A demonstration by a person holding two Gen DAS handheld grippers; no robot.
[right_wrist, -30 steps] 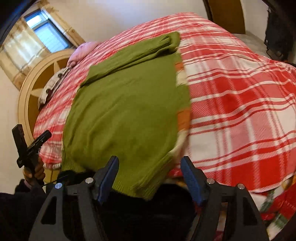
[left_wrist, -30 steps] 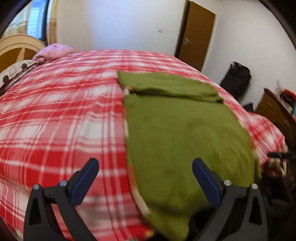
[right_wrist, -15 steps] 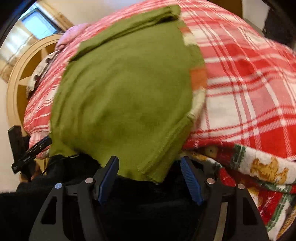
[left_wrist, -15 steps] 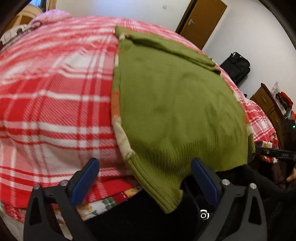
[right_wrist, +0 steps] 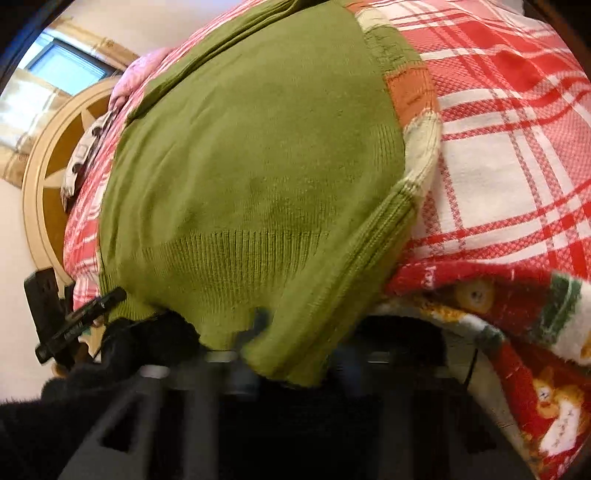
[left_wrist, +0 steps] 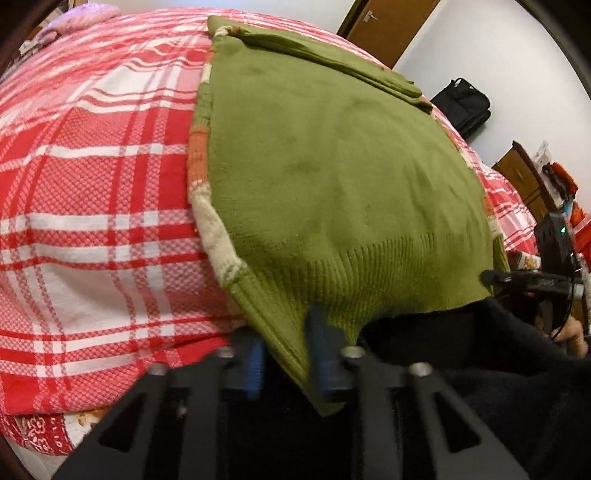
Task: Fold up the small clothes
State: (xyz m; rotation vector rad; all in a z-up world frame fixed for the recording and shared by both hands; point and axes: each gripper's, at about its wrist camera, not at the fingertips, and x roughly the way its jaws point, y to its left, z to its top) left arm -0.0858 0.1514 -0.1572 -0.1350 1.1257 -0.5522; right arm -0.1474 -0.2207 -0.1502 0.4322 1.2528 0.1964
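A green knit sweater with striped sleeves folded under it lies flat on the red-and-white plaid bed. Its ribbed hem hangs over the near bed edge. My left gripper is shut on the hem's left corner, with the knit pinched between its blue pads. In the right wrist view the same sweater fills the frame. My right gripper is shut on the hem's right corner, and the cloth covers most of its fingers. Each gripper also shows small at the edge of the other's view.
A pink pillow and the wooden headboard are at the far end of the bed. A brown door, a black bag and a wooden dresser stand by the right wall. A bear-patterned blanket hangs below the plaid cover.
Both grippers dropped to the near bed edge and closed from wide open onto the sweater's hem corners.
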